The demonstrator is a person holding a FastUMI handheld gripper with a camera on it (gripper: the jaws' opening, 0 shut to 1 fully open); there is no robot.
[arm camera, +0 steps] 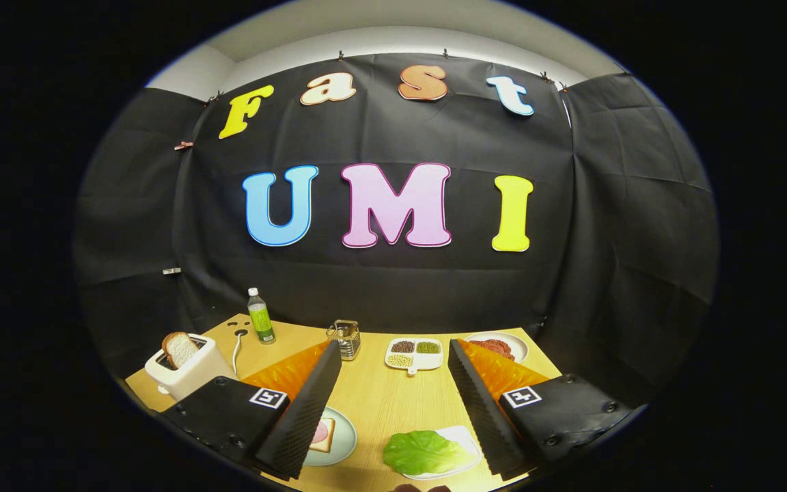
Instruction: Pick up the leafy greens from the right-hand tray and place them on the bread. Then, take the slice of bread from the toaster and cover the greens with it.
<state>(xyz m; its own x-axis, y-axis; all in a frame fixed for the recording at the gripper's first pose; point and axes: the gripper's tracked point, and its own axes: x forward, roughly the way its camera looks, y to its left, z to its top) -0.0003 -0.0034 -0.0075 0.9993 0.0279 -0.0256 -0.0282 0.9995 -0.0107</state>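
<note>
The tabletop [380, 403] carries every item needed, and the tool [393, 403] hangs above it with its 2 fingers spread wide and nothing between them, so the step in hand is judged to be the first: reaching for the greens. The toaster [185, 372] stands beyond the left finger, with 1 bread slice [178, 347] upright in its slot; that slice belongs to the second step and should be left alone for now. The plate [339, 437] lies just beside the left finger, partly hidden by it, and holds the bread [324, 436] that is to receive the greens; something pinkish appears to lie on that bread, though too little shows to name it. The tray [458, 437] sits close against the right finger, and the greens [424, 452] lie across its near side, overhanging toward the middle of the tabletop. To do the pick well, the tool should be lowered with the leaf centred between the fingers, closing on the thicker, ruffled middle, not a thin edge, since a soft leaf is likely to slip or tear. The right finger is likely to catch the tray rim unless the tool is shifted toward the tray first. A bottle [261, 316], a small rack [346, 338], a divided dish [414, 354] and a far plate [499, 345] stand well apart from the work.
</note>
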